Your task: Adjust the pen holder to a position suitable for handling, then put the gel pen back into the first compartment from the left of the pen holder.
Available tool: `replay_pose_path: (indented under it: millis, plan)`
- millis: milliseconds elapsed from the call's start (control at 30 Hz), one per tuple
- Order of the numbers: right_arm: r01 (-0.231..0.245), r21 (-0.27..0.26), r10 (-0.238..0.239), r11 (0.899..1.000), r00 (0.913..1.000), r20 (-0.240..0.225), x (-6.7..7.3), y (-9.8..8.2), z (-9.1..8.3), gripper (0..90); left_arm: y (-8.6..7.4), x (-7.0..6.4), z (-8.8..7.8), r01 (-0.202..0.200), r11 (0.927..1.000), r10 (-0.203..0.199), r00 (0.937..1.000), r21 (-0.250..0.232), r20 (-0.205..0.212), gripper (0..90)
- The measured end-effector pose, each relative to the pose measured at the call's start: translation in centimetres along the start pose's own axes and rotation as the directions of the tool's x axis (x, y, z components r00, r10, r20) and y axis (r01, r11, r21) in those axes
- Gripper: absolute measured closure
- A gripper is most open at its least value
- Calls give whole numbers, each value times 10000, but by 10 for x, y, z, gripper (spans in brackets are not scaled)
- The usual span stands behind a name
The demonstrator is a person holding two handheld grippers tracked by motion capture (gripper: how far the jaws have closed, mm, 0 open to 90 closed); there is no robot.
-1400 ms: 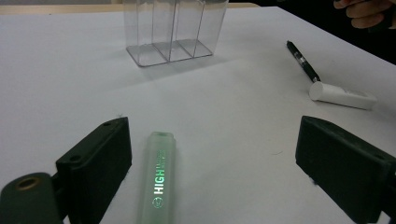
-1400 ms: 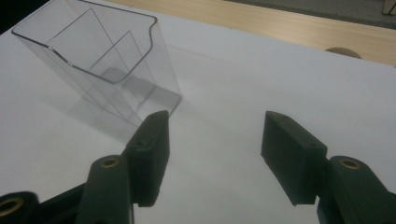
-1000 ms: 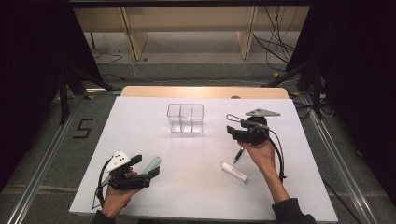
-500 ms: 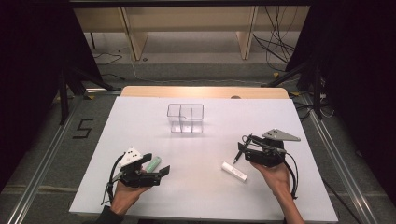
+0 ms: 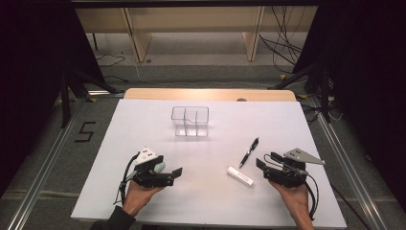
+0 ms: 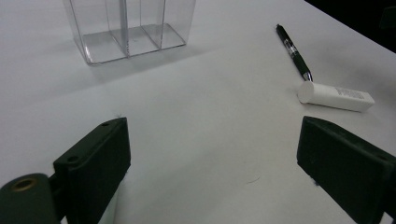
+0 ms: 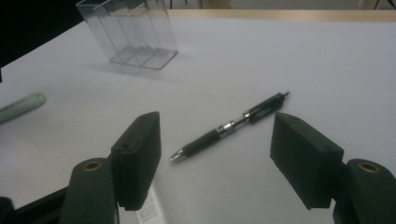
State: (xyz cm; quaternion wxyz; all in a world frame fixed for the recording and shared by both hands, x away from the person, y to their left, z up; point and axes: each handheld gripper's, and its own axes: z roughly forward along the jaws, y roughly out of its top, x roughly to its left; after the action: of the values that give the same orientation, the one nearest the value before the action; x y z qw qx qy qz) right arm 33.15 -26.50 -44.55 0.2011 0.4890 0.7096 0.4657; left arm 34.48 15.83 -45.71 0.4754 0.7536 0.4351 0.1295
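Observation:
My left gripper (image 5: 176,172) rests low at the front left of the white table (image 5: 210,206), held in a hand. Its jaws stand open with nothing between them (image 6: 212,140). A pale green marker (image 5: 158,166) lies right beside its body. My right gripper (image 5: 262,161) sits at the front right, open and pointing left. A black pen (image 5: 249,152) lies on the table just beyond its fingertips, untouched (image 7: 224,129). A white capped tube (image 5: 240,176) lies beside the right gripper's jaws (image 7: 147,210). A clear divided organiser (image 5: 190,120) stands empty at the middle back.
The pen (image 6: 294,51), the tube (image 6: 336,95) and the organiser (image 6: 128,28) lie ahead of my left gripper. The marker (image 7: 18,108) and the organiser (image 7: 130,35) show beyond my right gripper (image 7: 217,122). A wooden strip (image 5: 210,94) edges the table's far side.
My right gripper has drawn back from beside the organiser to the front right and sunk lower. My left gripper has slid right, alongside the green marker. Pen, tube and marker have stayed put.

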Motion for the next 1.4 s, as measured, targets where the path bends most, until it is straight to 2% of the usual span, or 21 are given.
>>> replay_pose_path:
  millis: [233,367,567,933,1200,1300,1400]
  plan:
    - [-164,-103,165,9998,9999,50,0,-13,-5,335,3,-5,3,-77,9999,76,9999,84,125,93]
    - [67,-272,-69,9996,9999,-79,5,-16,-9,328,5,-6,5,-183,9998,181,9996,119,209,93]
    - [67,-466,-78,9989,9997,-230,9,-19,-14,290,6,-9,6,-197,9997,192,9991,128,373,93]
    - [195,-447,-199,9988,9997,-105,13,-24,-20,256,15,-20,15,-519,9982,500,9971,316,574,93]
    - [182,-475,-185,9987,9998,-57,12,-27,-25,248,32,-27,31,-907,9939,871,9945,631,573,93]
    - [140,-452,-143,9989,9999,-56,11,-28,-26,245,40,-28,37,-869,9934,827,9949,745,585,93]
    - [53,-481,-59,9988,9999,-131,10,-28,-27,241,47,-35,46,-1164,9891,1119,9923,905,534,95]
